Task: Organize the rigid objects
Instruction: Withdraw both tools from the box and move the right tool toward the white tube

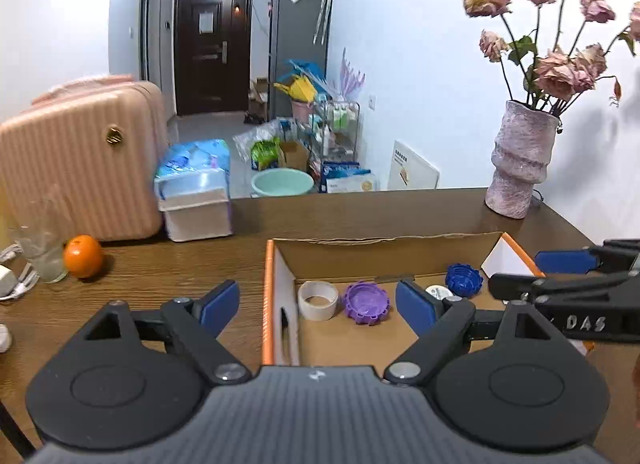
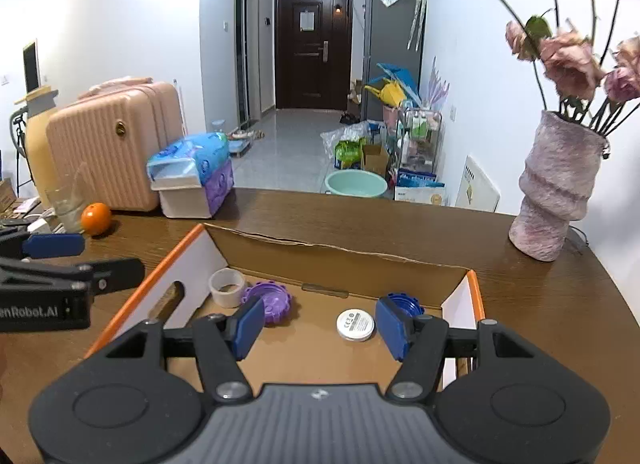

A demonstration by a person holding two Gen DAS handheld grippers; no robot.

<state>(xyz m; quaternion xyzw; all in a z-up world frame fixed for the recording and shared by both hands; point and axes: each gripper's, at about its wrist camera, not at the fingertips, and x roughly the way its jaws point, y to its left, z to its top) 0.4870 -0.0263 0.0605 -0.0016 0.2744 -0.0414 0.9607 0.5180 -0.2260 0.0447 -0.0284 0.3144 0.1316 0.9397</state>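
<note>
An open cardboard box (image 1: 384,252) (image 2: 340,260) with orange edges sits on the wooden table. Inside lie a white tape roll (image 1: 318,299) (image 2: 227,286), a purple ridged lid (image 1: 367,302) (image 2: 272,301), a dark blue ridged lid (image 1: 464,279) (image 2: 404,301) and a white round disc (image 1: 438,291) (image 2: 355,324). My left gripper (image 1: 318,306) hangs open above the box's left wall, nothing between its blue pads. My right gripper (image 2: 322,326) stands open over the box floor, empty; it also shows at the right edge as the right gripper (image 1: 560,276).
An orange (image 1: 83,256) (image 2: 96,217) and a clear glass (image 1: 40,252) stand on the table at the left. A pink vase (image 1: 520,161) (image 2: 556,187) of dried roses stands at the back right corner. A suitcase (image 1: 76,161) and storage bins (image 1: 196,191) sit beyond the table's far edge.
</note>
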